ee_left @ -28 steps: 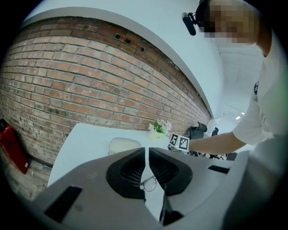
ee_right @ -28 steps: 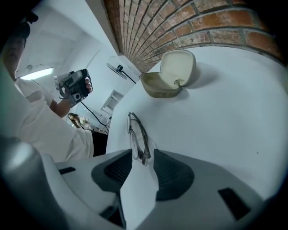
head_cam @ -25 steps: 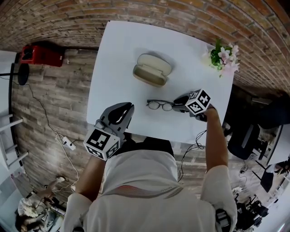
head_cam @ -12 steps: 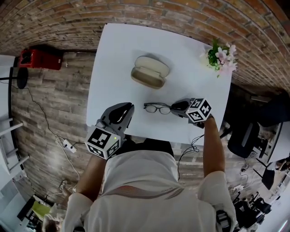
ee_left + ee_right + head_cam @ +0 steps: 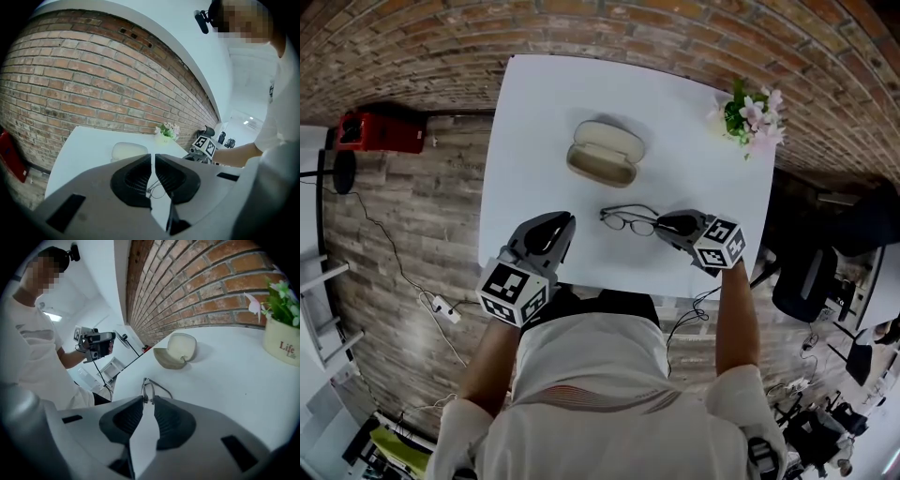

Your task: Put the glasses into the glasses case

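Your right gripper (image 5: 660, 225), jaws just closing, clamps the glasses (image 5: 628, 220) near the open glasses case (image 5: 605, 153); your left gripper (image 5: 562, 221) keeps its jaws together.

Holds L gripper (image 5: 557, 224) low at left, close to body, pointing fwd and slightly down. Has its jaws nearly together, w/ only thin slit, nothing between. Bends L arm at elbow. Stretches R arm fwd at right, w/ R gripper (image 5: 662, 223) turned inward and tilted down. Has just been closing R jaws; pinches end of glasses (image 5: 627, 219) w/ tips, approx. at hinge.
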`<action>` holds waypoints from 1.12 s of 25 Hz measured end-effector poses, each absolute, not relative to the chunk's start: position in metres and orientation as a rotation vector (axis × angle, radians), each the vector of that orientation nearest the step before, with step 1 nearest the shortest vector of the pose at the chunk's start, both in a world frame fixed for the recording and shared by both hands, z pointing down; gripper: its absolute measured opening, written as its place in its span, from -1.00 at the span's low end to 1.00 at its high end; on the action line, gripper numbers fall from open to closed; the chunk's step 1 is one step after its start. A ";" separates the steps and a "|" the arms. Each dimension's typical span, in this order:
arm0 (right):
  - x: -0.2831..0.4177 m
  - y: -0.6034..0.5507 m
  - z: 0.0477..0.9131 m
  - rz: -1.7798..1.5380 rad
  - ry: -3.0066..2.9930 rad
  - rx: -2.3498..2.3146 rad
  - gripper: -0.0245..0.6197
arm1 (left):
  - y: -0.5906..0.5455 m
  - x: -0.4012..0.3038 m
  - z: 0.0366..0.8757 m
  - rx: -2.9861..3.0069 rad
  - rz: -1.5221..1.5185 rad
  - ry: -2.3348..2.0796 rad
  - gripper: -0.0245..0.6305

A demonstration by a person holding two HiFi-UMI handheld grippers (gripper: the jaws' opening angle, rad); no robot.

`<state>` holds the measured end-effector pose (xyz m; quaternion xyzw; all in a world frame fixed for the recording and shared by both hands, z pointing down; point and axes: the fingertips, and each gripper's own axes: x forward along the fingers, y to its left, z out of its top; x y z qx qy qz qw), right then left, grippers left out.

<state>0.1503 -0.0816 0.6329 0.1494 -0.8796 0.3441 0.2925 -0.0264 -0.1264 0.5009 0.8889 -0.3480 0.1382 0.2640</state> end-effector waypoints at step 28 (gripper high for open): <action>0.156 -0.090 0.577 0.992 -2.619 0.690 -0.56 | -0.138 -0.032 0.513 2.401 0.402 -0.953 -0.82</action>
